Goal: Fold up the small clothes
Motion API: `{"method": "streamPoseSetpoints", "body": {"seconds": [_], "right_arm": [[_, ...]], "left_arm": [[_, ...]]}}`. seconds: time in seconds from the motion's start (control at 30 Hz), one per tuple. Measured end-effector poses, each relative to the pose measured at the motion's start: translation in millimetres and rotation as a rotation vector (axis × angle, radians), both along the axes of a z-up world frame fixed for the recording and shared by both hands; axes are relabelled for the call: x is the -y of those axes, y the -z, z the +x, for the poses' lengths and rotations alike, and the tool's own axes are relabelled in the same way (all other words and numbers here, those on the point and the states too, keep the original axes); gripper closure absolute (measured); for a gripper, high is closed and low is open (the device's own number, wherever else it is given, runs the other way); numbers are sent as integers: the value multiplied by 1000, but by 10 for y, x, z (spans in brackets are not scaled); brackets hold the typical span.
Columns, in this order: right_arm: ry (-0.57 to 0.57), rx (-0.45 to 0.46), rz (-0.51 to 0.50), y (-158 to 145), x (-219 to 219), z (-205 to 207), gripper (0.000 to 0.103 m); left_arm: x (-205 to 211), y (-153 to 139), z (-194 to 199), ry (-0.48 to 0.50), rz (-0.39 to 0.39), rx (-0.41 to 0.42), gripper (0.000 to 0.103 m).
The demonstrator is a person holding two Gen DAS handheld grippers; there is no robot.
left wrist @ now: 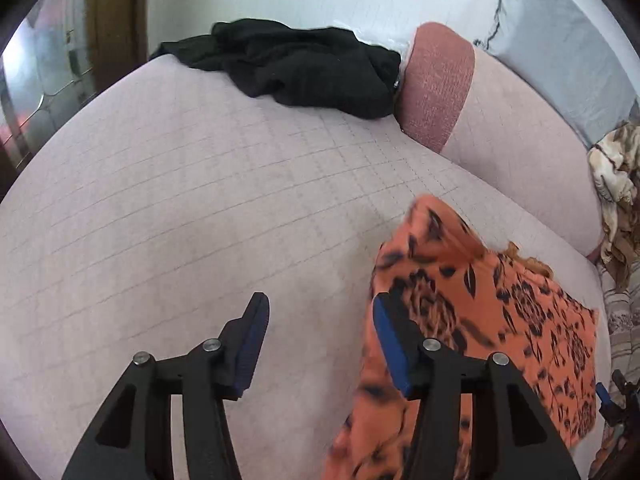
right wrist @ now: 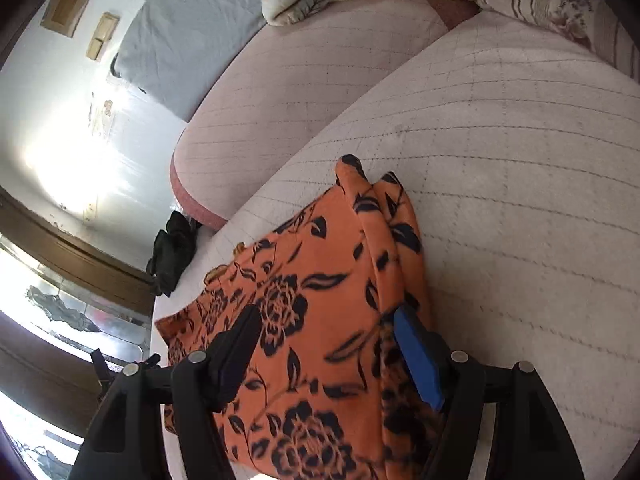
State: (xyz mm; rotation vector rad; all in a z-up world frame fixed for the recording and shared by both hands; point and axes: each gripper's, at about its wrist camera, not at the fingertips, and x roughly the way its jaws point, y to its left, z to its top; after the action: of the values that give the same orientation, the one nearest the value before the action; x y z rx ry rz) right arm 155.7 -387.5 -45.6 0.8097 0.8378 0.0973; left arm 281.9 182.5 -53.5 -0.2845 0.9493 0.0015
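Observation:
An orange garment with black flowers (left wrist: 500, 312) lies on the pale pink quilted sofa seat (left wrist: 180, 200), partly folded with a raised fold at its far edge. My left gripper (left wrist: 320, 320) is open just above the seat; its right finger (left wrist: 390, 336) overlaps the garment's left edge and its left finger is over bare seat. In the right wrist view the garment (right wrist: 320, 300) lies under my right gripper (right wrist: 328, 332), which is open with nothing between its fingers. The right gripper also shows at the right edge of the left wrist view (left wrist: 612, 400).
A crumpled black garment (left wrist: 304, 68) lies at the far end of the seat by a pink armrest (left wrist: 436, 84). A grey cushion (left wrist: 560, 40) and a beige patterned blanket (left wrist: 616, 176) lie along the sofa back (right wrist: 304, 80). A doorway and floor show to the left.

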Motion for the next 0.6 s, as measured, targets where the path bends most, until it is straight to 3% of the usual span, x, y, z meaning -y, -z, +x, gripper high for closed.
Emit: {"method": "streamPoseSetpoints", "body": {"seconds": [0.13, 0.27, 0.4, 0.6], "right_arm": [[81, 15, 70, 5, -43, -742, 31], [103, -39, 191, 205, -305, -1113, 31], [127, -64, 257, 423, -479, -902, 31], [271, -51, 311, 534, -482, -493, 32]], "left_arm": [[-113, -73, -747, 13, -84, 32, 46], [166, 100, -1199, 47, -136, -15, 43], [473, 351, -1140, 33, -117, -85, 43], [625, 397, -810, -72, -80, -62, 37]]}}
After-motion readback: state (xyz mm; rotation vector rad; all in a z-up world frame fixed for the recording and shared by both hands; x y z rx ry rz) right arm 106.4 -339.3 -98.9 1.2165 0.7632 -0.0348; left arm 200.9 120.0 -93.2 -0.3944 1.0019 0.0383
